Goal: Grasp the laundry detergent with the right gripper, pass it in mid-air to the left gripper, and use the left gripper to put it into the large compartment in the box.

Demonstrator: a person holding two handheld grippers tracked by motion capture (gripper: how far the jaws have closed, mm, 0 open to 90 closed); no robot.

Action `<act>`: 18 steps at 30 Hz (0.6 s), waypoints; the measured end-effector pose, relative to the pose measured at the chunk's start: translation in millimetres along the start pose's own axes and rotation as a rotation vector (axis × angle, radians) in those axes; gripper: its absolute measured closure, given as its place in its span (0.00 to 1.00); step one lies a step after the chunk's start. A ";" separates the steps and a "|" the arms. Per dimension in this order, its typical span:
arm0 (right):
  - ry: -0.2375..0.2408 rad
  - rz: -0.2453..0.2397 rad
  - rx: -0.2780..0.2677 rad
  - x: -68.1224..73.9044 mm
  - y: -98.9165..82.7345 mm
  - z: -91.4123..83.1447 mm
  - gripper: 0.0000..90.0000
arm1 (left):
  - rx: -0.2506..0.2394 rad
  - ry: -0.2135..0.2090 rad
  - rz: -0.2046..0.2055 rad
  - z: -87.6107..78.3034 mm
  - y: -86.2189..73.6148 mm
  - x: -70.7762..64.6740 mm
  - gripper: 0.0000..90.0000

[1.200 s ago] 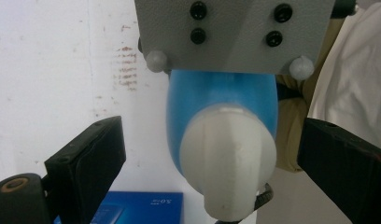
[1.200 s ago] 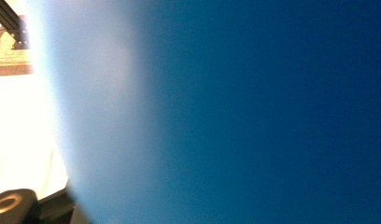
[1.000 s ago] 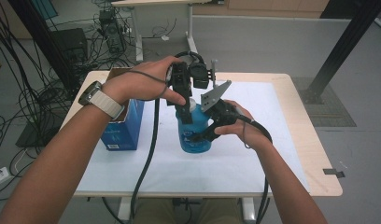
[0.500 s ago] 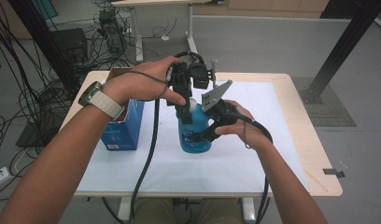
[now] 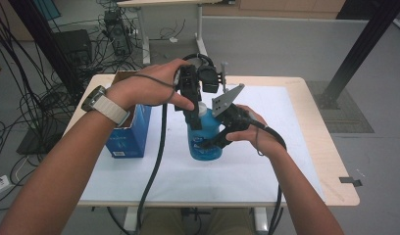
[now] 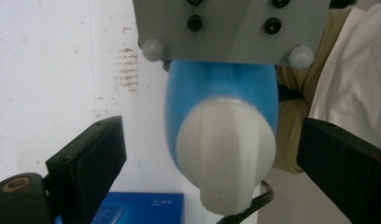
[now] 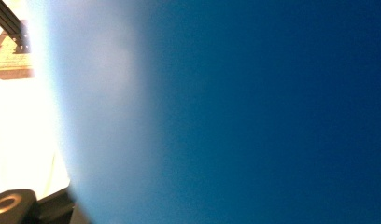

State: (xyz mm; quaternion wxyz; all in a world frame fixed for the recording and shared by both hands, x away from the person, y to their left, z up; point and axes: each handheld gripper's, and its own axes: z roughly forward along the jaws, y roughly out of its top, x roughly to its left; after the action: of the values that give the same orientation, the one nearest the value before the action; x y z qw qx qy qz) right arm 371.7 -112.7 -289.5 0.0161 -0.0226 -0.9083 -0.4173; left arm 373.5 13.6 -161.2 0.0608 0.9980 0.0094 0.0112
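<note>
**Blue bottle braced at the body, cap framed from above**

A white-covered table (image 5: 266,161) was seen carrying the work; on it, left of centre, a blue cardboard box (image 5: 131,132) stood well apart from the action; near the middle of the white sheet the blue plastic bottle (image 5: 205,137) stood upright, its base apparently resting on the surface. The bottle was judged moderately heavy if filled, which could not be told; its wall looked smooth and glossy, so it was thought likely to slip under a light pinch and to yield somewhat if squeezed hard; the widest, lower body was therefore considered the soundest place for a steadying hold.

That hold was supplied by the right gripper (image 5: 208,142), which was seen clenched on the bottle's body from the person's right side; in the right gripper view the blue wall (image 7: 254,112) was pressed close against the lens.

The left gripper (image 5: 194,117) was held over the top, pointing down; in the left gripper view its jaws were seen released, standing apart on either side of the white cap (image 6: 226,149) with a gap on both sides and no contact. The cap was judged stiff, faintly faceted and small; it was taken to be the proper point for a twisting grip, provided the jaws were centred on its sides rather than its rounded crown.
</note>
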 end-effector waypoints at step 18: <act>0.004 -0.004 0.001 -0.8 0.4 1.1 0.49 | -0.008 0.004 0.001 0.3 -0.9 0.6 0.10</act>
State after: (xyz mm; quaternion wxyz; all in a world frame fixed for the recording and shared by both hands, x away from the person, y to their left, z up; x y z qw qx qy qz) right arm 372.5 -111.7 -290.0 0.0172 -0.0200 -0.9086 -0.4167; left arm 374.1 14.5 -161.6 0.0649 0.9978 0.0091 0.0131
